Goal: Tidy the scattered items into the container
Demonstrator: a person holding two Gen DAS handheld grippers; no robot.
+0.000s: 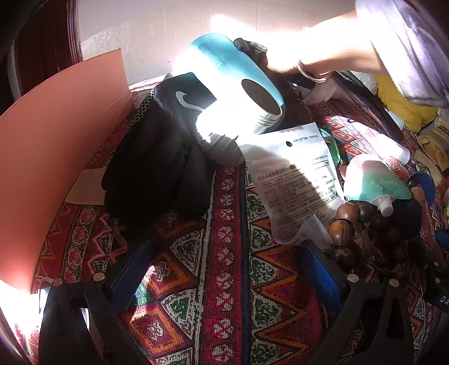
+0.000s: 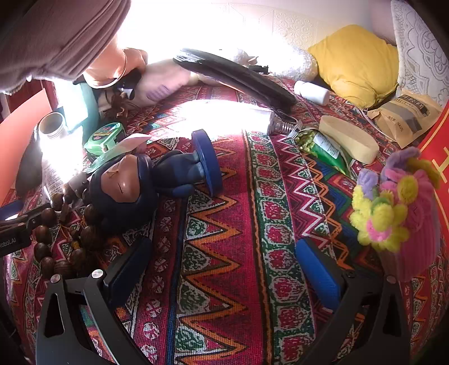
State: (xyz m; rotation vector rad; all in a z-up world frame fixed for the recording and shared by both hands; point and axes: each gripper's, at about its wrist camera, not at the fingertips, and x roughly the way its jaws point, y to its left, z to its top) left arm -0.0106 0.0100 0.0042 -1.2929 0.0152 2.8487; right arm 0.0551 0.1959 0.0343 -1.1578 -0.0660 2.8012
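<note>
Sunlit embossed white wall [image 2: 291, 25]

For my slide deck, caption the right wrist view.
Open right gripper hovers over patterned cloth; dark blue figurine lies toppled beside wooden beads.

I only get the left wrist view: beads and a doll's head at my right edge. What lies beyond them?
Observer: A fuzzy pink and yellow flower bunch sits near the right edge of the cloth.
Operator: Anything between it and the doll?
Observer: A green snack packet, beside a tan foam pad.
Operator: Is the right hand-held gripper free?
Observer: Yes, it is open, with only cloth between its fingers.
</note>
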